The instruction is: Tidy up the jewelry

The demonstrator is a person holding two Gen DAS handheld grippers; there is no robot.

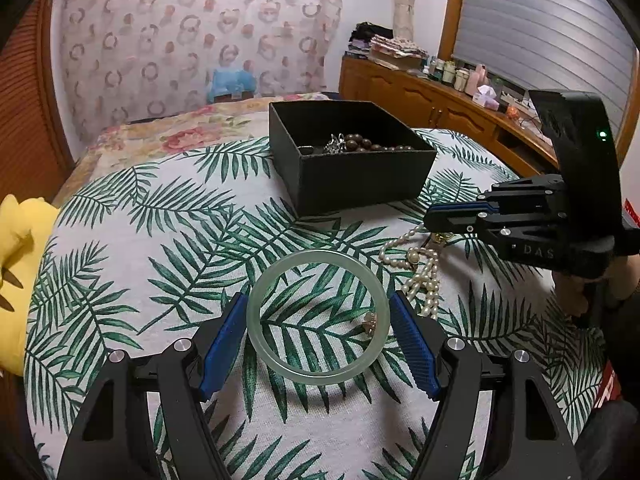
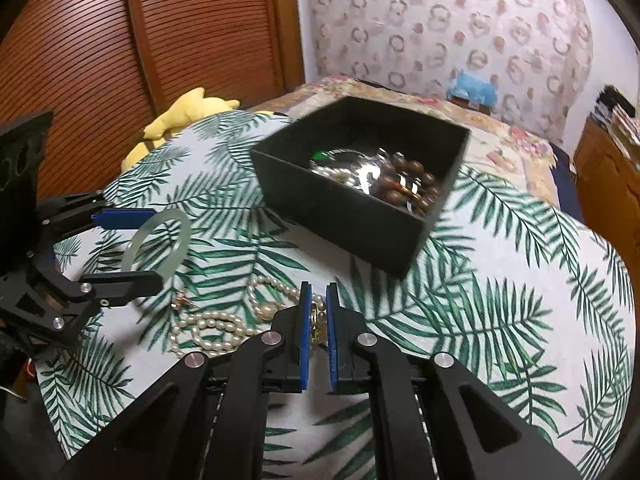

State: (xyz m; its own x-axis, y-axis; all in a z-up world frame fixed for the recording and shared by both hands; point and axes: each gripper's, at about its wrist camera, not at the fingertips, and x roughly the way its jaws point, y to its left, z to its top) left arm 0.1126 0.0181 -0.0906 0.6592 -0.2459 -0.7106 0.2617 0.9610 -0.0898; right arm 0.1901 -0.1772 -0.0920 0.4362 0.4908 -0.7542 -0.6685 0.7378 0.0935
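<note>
My left gripper (image 1: 318,298) is shut on a pale green jade bangle (image 1: 280,368), one blue pad against each side of the ring. The right wrist view shows that bangle (image 2: 138,242) tilted in the left gripper (image 2: 156,246). My right gripper (image 2: 319,288) is shut on a small gold piece (image 2: 318,326) at the end of a pearl necklace (image 2: 212,330). The pearl necklace (image 1: 424,280) trails on the leaf-print cloth below the right gripper (image 1: 430,220). A tiny gold ornament (image 1: 370,322) lies inside the bangle's ring. The black box (image 1: 360,184) holds brown beads (image 1: 360,144) and silver pieces.
The black box (image 2: 340,216) stands on the leaf-print cloth (image 2: 500,300) covering a bed. A yellow plush toy (image 2: 188,112) lies at the left edge. Wooden louvred doors (image 2: 120,40) stand behind it. A wooden dresser (image 1: 420,100) with bottles runs along the right.
</note>
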